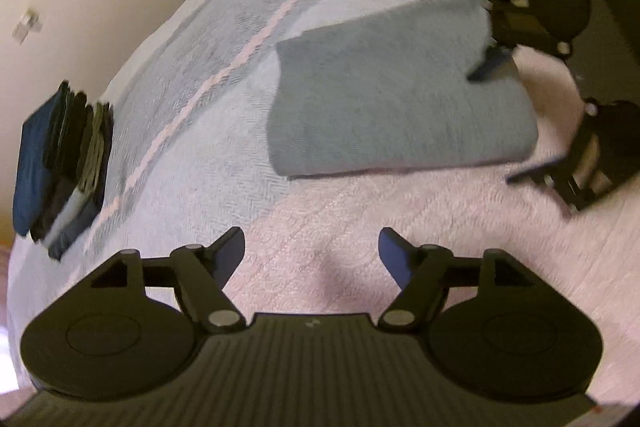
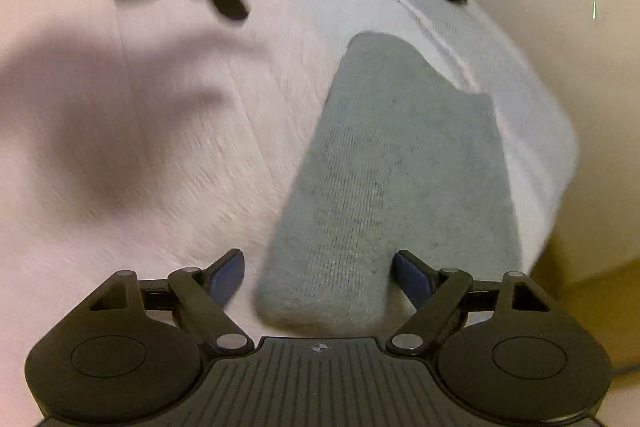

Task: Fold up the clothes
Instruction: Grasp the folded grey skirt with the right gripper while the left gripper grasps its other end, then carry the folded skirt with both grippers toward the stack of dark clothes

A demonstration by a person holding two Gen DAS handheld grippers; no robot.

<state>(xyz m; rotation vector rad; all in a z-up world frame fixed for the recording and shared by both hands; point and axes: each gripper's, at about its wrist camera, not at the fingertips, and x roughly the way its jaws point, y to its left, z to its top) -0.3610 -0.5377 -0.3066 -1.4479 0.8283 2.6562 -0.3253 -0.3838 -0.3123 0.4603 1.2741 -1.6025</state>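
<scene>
Looking down from the left wrist, the left gripper (image 1: 312, 247) has its jaws wide apart over the pink bedspread (image 1: 340, 247), nothing between them. A folded grey-blue cloth (image 1: 392, 107) lies flat further up the bed, with the right gripper (image 1: 516, 119) at its far end. A stack of dark folded clothes (image 1: 60, 167) sits by the edge.

From the right wrist, the right gripper (image 2: 318, 275) jaws stand apart, the cloth's (image 2: 400, 167) near end between them, pads not pressing.
</scene>
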